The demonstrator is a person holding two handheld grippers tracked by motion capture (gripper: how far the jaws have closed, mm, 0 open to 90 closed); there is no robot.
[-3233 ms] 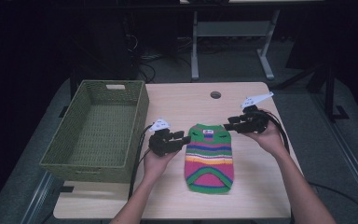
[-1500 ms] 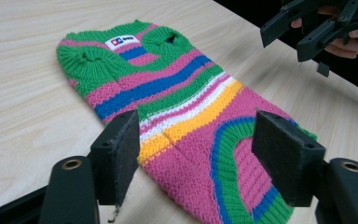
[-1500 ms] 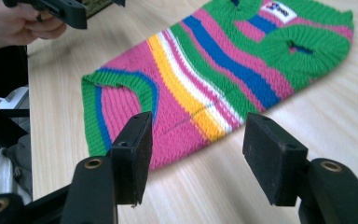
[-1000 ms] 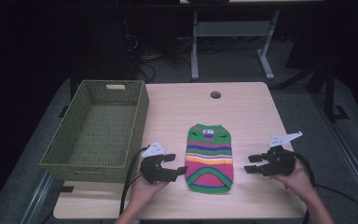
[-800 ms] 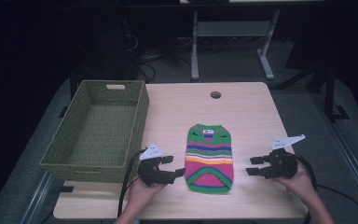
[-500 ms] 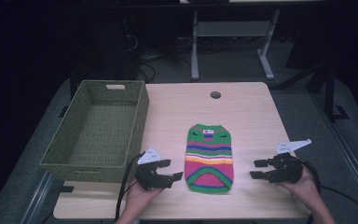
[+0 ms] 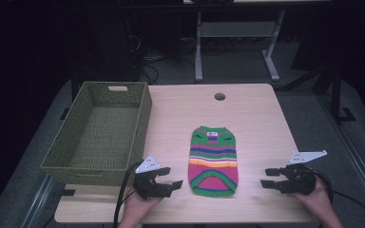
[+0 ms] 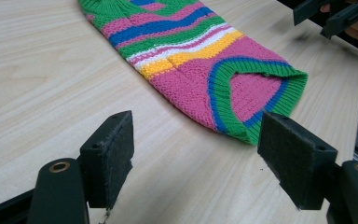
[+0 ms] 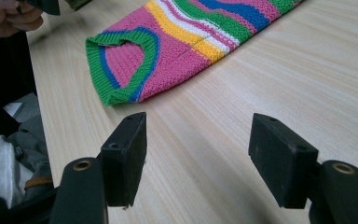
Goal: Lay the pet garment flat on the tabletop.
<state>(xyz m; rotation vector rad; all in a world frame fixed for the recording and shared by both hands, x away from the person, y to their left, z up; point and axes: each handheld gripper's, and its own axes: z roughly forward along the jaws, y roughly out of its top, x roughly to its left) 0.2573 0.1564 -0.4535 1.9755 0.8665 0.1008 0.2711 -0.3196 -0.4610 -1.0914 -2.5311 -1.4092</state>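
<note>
A small striped knitted sweater (image 7: 213, 160) lies flat mid-table between the empty left gripper (image 7: 169, 181) and right gripper (image 7: 271, 177), both with jaws spread; a shallow pinch would likely catch only one layer.

Small knitted sweater (image 7: 213, 160), striped green, pink, blue, yellow, white; lies flat on the desk (image 7: 261, 123), green-ribbed hem toward the near edge.

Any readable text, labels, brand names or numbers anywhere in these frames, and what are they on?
No text can be read.
The striped sweater has a small tag at its neck, too small to read.
The green basket, table and both grippers, left and right, carry no visible writing.
</note>
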